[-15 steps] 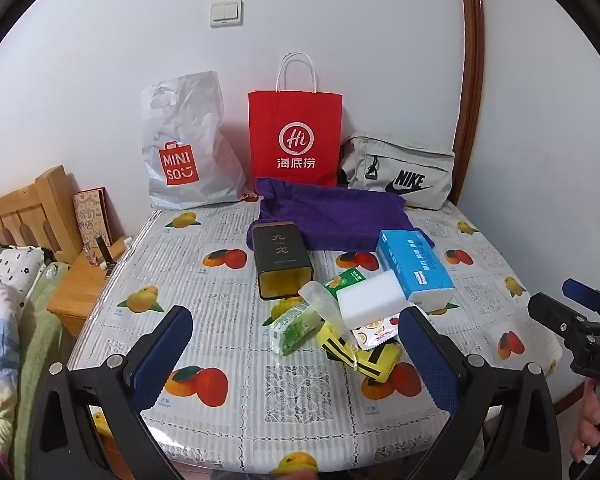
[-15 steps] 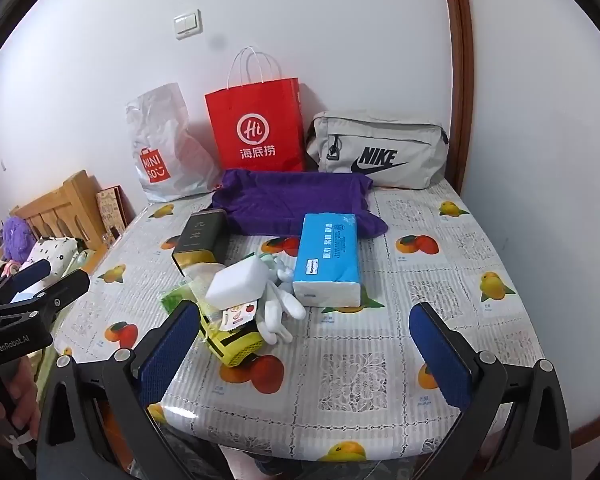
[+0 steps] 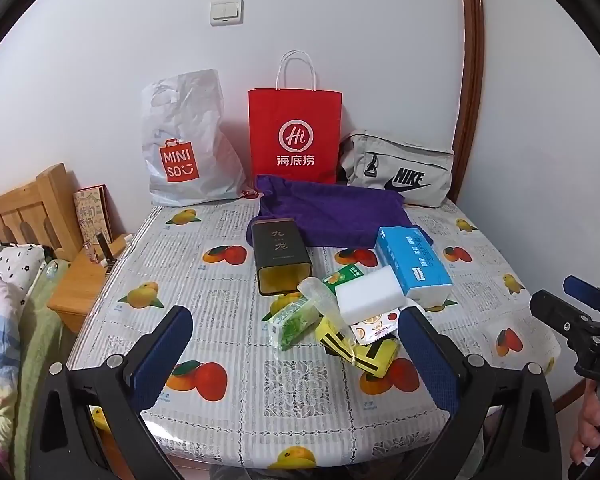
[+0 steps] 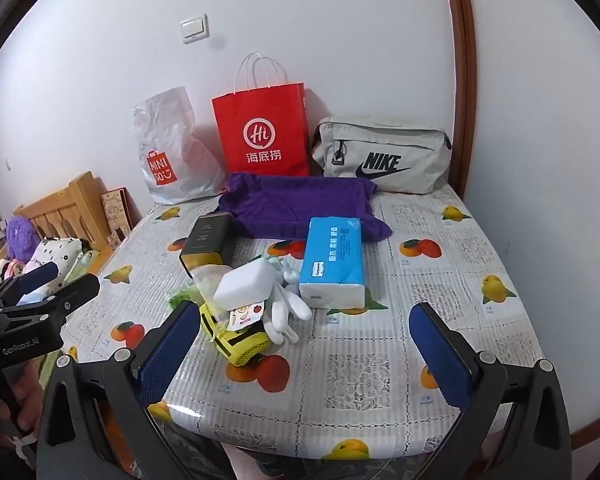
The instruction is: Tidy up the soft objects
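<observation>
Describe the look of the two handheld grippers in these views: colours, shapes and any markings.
Both are black, triangular-framed clamps with silver rivets and blue textured pads on the fingers. The left gripper reads "GenRobot.AI" in white on its body in the right wrist view. The right gripper shows partial white lettering, "DA", in the left wrist view.

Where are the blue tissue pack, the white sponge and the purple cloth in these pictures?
Tissue pack (image 4: 334, 258): right wrist view, middle of its blue top face.
White sponge (image 3: 370, 294): left wrist view, middle of its top face.
Purple cloth (image 4: 296, 206): right wrist view, middle of the fabric.
</observation>
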